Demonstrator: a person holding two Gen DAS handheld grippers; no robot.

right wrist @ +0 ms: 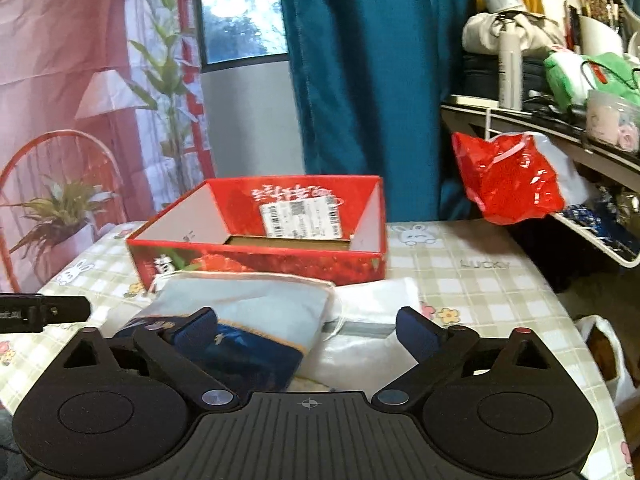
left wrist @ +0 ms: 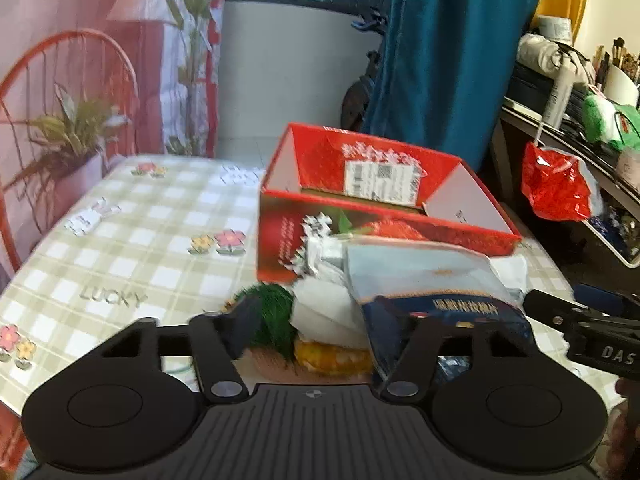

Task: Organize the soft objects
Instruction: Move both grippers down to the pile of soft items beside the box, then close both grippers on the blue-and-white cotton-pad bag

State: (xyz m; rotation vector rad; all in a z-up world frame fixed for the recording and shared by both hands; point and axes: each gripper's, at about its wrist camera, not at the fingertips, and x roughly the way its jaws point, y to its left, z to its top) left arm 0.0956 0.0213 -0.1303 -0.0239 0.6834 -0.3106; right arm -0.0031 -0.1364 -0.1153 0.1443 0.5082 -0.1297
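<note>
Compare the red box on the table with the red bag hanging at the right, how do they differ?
The red box is stiff, open-topped cardboard resting on the table; the red bag is crinkled, glossy plastic hanging off the shelf edge. The box carries a white barcode label; the bag shows none. Both are bright red.

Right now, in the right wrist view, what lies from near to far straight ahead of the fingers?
Blue and grey soft pouch → red cardboard box → teal curtain.
</note>
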